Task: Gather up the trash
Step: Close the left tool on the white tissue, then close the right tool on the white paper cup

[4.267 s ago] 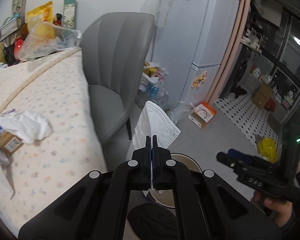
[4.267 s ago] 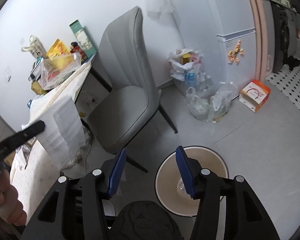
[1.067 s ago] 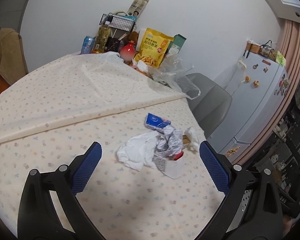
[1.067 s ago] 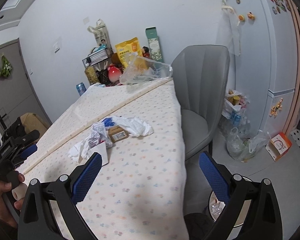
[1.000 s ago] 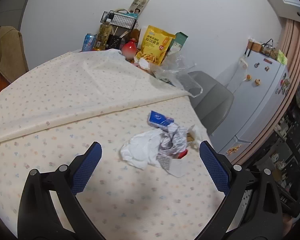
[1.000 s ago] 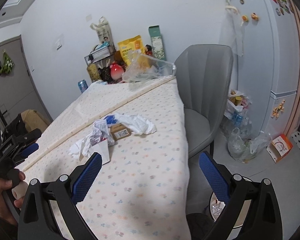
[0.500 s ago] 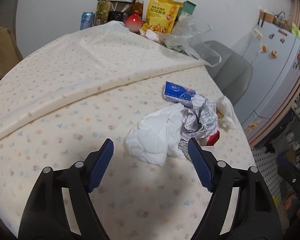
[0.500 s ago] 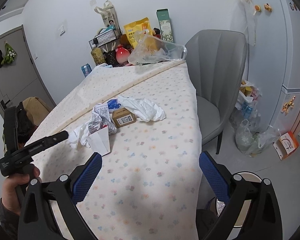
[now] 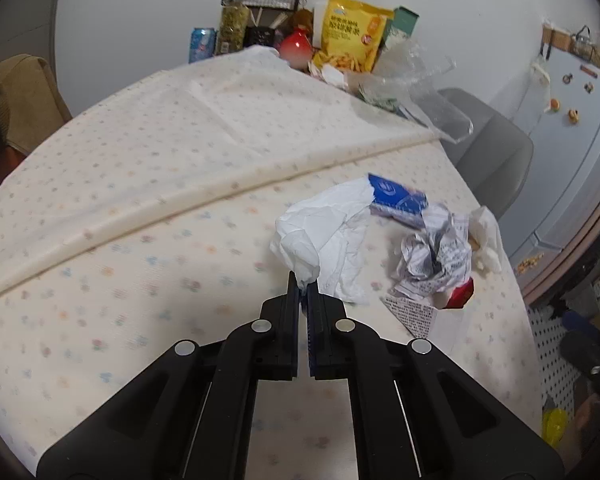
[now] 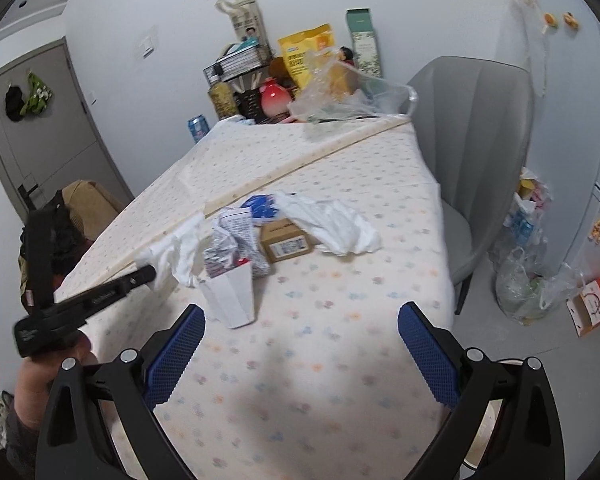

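On the table (image 9: 140,208), the white crumpled tissue (image 9: 320,236) is pinched at its near corner by the left hand-held gripper (image 9: 304,296), whose jaws have just closed. Crumpled printed paper (image 9: 436,256), a blue packet (image 9: 398,200) and a labelled carton (image 10: 286,240) remain. The right hand-held gripper (image 10: 300,356) gapes empty. No writing is legible.

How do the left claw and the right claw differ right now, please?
The left claw is shut, pinching a corner of the crumpled white tissue; the right claw stands wide open, holding nothing. The left claw's tips sit at the trash pile, while the right claw hangs over bare tablecloth, short of the pile. Both have black arms with blue pads and point down toward the table.
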Motion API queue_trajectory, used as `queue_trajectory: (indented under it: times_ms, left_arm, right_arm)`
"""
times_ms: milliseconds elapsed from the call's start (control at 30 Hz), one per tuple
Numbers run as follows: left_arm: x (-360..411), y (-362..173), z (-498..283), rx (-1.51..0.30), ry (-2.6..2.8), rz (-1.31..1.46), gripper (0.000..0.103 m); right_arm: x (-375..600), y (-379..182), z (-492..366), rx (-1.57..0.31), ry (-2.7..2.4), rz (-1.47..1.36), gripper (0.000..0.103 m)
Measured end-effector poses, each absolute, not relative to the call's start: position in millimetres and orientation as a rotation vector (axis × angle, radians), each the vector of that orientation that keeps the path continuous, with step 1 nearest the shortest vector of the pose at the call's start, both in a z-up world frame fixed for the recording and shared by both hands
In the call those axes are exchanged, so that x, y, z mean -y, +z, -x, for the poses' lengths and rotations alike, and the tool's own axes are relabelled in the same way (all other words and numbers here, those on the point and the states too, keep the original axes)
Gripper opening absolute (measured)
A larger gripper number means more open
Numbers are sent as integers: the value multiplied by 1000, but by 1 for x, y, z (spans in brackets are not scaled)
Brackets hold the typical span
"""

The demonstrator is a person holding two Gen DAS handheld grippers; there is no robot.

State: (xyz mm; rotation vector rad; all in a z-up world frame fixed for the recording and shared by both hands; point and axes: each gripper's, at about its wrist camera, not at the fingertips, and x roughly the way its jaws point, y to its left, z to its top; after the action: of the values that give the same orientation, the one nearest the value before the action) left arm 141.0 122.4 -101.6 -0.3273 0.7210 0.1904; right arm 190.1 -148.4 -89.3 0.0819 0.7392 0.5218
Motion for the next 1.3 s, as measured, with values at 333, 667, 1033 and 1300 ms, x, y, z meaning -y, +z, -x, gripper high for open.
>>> queue_trajectory:
  times_ms: [333, 667, 1033, 1300]
  left_arm:
    - [-151, -88, -119, -661, 218, 368, 4]
    - [-169, -93, -104, -641, 237, 419, 4]
    - [-165, -86, -92, -611, 219, 420, 4]
    - [-141, -70, -91, -591, 171, 394, 4]
  right_arm:
    - [81, -104, -203, -788, 571, 73, 93]
    - [38, -119, -218, -826, 509, 203, 77]
    - [49, -111, -201, -835, 547, 149, 34]
    - [76, -90, -179, -794, 572, 71, 34]
